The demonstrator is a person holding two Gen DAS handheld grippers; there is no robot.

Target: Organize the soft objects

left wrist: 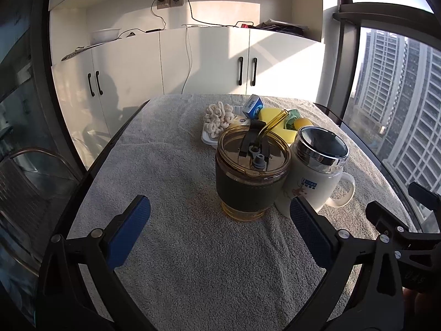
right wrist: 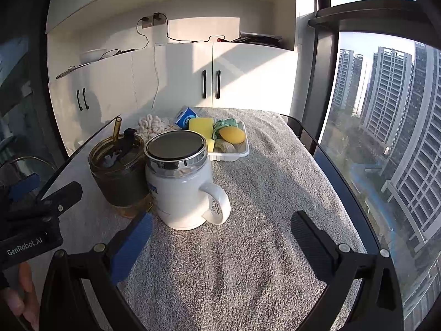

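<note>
A white tray (right wrist: 231, 155) at the far side of the table holds soft things: a cream knotted rope toy (left wrist: 219, 117) (right wrist: 150, 127), a yellow sponge (right wrist: 201, 127) (left wrist: 271, 115), a yellow mango-shaped toy (right wrist: 233, 134), a green cloth (right wrist: 226, 123) and a blue box (left wrist: 252, 106) (right wrist: 186, 115). My left gripper (left wrist: 219, 220) is open and empty, low over the table in front of the amber cup (left wrist: 252, 173). My right gripper (right wrist: 222, 233) is open and empty in front of the white mug (right wrist: 179, 184).
The amber glass cup with a dark sleeve and straw (right wrist: 118, 171) and the lidded white mug (left wrist: 317, 165) stand side by side between the grippers and the tray. A grey towel (left wrist: 193, 248) covers the glass table. White cabinets stand behind; windows lie to the right.
</note>
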